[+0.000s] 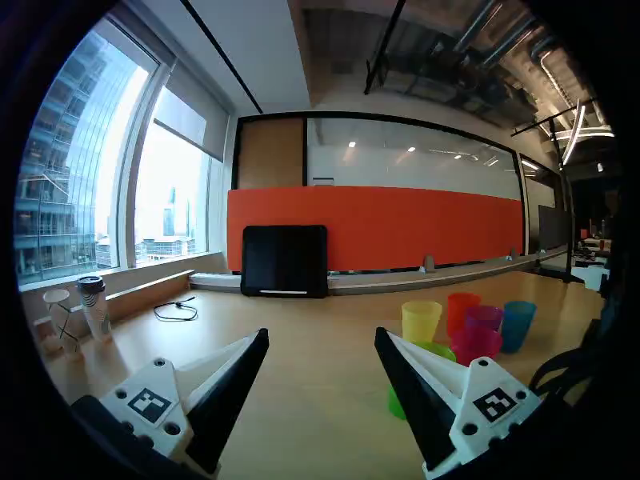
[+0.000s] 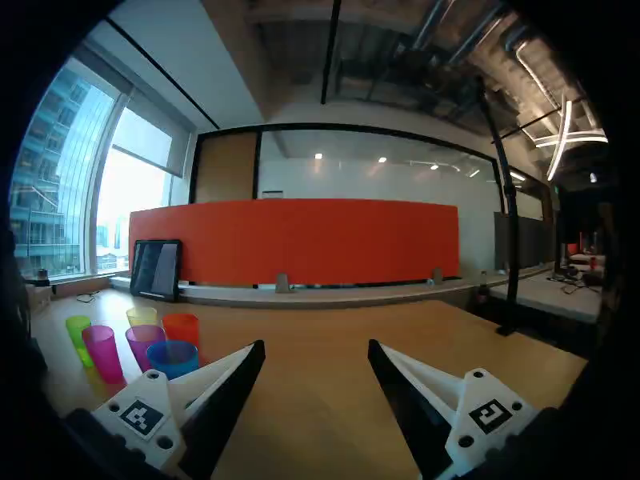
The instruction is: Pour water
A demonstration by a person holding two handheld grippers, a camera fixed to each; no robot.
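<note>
left hand-held gripper (image 1: 321, 332): fingers apart, empty | cups (image 1: 480, 320) at 3 o'clock on bench (image 1: 320, 376) | right hand-held gripper (image 2: 315, 344): apart, empty | cups (image 2: 144, 340) at 9 o'clock

Wide-parted claw (image 1: 321, 330) beside coloured cups (image 1: 480, 324)

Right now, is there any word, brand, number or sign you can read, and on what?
None readable.
Paper coffee cup on the window ledge: print too blurred.
Left gripper and right gripper tongs: square markers, patterns only, no words.
Black screen: no text visible.
</note>
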